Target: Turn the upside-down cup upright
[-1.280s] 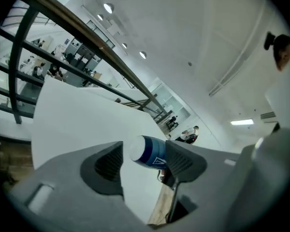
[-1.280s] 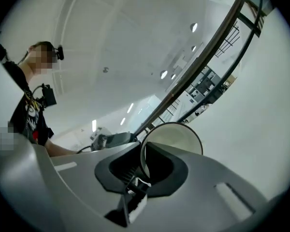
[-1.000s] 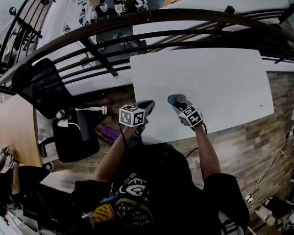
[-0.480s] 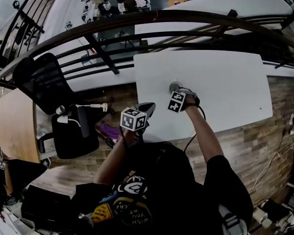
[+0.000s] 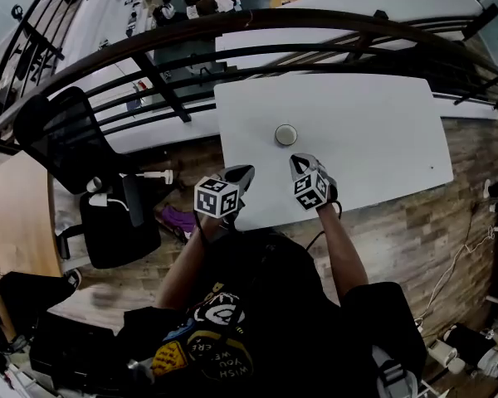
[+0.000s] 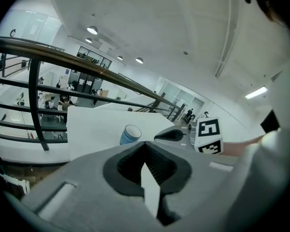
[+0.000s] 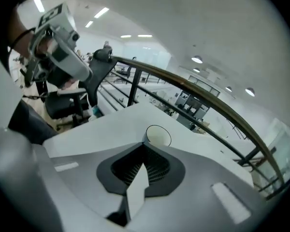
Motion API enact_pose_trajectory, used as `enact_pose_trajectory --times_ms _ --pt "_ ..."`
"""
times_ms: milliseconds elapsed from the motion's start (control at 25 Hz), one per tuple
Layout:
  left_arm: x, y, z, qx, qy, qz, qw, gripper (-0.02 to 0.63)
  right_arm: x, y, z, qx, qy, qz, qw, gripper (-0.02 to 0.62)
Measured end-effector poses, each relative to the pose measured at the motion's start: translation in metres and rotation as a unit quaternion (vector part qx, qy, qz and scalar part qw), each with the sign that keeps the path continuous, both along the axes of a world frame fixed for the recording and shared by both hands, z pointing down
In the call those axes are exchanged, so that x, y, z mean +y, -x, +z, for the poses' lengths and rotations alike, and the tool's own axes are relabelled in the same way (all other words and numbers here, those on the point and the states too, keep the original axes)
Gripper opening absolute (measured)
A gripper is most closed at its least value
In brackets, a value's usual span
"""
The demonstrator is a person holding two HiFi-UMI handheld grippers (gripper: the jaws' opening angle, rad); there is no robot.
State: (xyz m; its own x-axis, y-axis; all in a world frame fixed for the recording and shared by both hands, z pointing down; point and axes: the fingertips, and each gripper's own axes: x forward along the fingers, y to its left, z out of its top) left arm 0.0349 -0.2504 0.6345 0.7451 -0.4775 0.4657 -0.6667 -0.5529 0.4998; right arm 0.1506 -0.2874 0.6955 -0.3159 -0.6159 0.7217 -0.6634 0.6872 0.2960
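Note:
The blue-striped cup (image 5: 285,134) stands upright on the white table (image 5: 373,123), mouth up, with nothing touching it. In the left gripper view the cup (image 6: 130,134) shows its striped side and open rim; in the right gripper view its rim (image 7: 157,135) shows just beyond the jaws. My right gripper (image 5: 299,162) hovers a short way in front of the cup, shut and empty. My left gripper (image 5: 239,175) is over the table's near left edge, shut on nothing.
A dark curved railing (image 5: 232,36) runs behind the table, with a lower floor beyond it. A black office chair (image 5: 62,139) stands at the left on the wooden floor (image 5: 415,214). The table's near edge lies right under both grippers.
The right gripper set the cup upright on the table, let go and drew back toward me, jaws shut again. The left gripper rose a little.

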Motion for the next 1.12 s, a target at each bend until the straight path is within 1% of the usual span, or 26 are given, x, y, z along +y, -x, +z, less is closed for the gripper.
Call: enact_pose_trajectory --times_ms 80,120,160,200,240,320,360,400,440,520,560,680,760,840,920,1000,1040,1120 --pt "0.008 -0.003 -0.008 -0.002 -0.011 0.002 0.9999 0.005 0.025 0.002 -0.016 -0.072 -0.005 0.023 0.997 0.003" --pt "0.012 -0.004 -0.012 -0.002 -0.017 0.004 0.9998 0.005 0.038 0.004 -0.024 -0.115 -0.004 0.036 0.993 0.003" --pt "0.016 -0.006 -0.017 -0.003 -0.024 0.009 0.9997 0.005 0.051 0.005 -0.033 -0.164 -0.002 0.055 0.985 0.002" --pt "0.021 -0.008 -0.022 -0.004 -0.033 0.015 0.9993 0.005 0.064 0.007 -0.042 -0.214 0.002 0.081 0.973 0.002" --pt "0.028 -0.01 -0.027 -0.006 -0.042 0.023 0.9988 0.005 0.079 0.008 -0.05 -0.266 0.01 0.111 0.957 0.002" --pt "0.048 -0.013 -0.04 -0.002 -0.06 0.041 0.9973 0.005 0.113 0.013 -0.064 -0.366 0.029 0.171 0.914 0.002" --pt "0.059 -0.016 -0.049 0.006 -0.069 0.053 0.9962 0.005 0.129 0.016 -0.07 -0.404 0.037 0.192 0.894 0.002" --pt "0.069 -0.019 -0.059 0.018 -0.078 0.065 0.9946 0.005 0.143 0.02 -0.076 -0.427 0.04 0.201 0.881 0.002" --pt "0.08 -0.023 -0.068 0.029 -0.086 0.077 0.9929 0.005 0.156 0.024 -0.08 -0.436 0.04 0.201 0.876 0.002" --pt "0.101 -0.026 -0.082 0.041 -0.097 0.089 0.9904 0.005 0.176 0.032 -0.087 -0.43 0.036 0.195 0.881 0.002" --pt "0.111 -0.023 -0.086 0.043 -0.099 0.088 0.9902 0.005 0.183 0.035 -0.09 -0.429 0.037 0.198 0.881 0.002" --pt "0.144 -0.005 -0.096 0.049 -0.093 0.07 0.992 0.005 0.206 0.045 -0.107 -0.447 0.032 0.219 0.867 0.002" --pt "0.163 0.009 -0.096 0.053 -0.088 0.05 0.9934 0.005 0.223 0.052 -0.12 -0.453 0.012 0.227 0.862 0.002" --pt "0.178 0.02 -0.091 0.038 -0.092 0.032 0.9945 0.005 0.24 0.057 -0.131 -0.453 -0.011 0.23 0.862 0.002" --pt "0.192 0.028 -0.085 0.006 -0.106 0.025 0.9941 0.005 0.256 0.063 -0.14 -0.447 -0.032 0.225 0.865 0.002" --pt "0.205 0.03 -0.084 -0.016 -0.12 0.03 0.9922 0.005 0.269 0.066 -0.143 -0.435 -0.047 0.222 0.871 0.002" --pt "0.212 0.029 -0.086 -0.02 -0.124 0.034 0.9914 0.005 0.274 0.066 -0.144 -0.433 -0.049 0.222 0.872 0.002" --pt "0.223 0.024 -0.091 -0.025 -0.13 0.044 0.9902 0.005 0.282 0.062 -0.146 -0.438 -0.05 0.222 0.87 0.002"
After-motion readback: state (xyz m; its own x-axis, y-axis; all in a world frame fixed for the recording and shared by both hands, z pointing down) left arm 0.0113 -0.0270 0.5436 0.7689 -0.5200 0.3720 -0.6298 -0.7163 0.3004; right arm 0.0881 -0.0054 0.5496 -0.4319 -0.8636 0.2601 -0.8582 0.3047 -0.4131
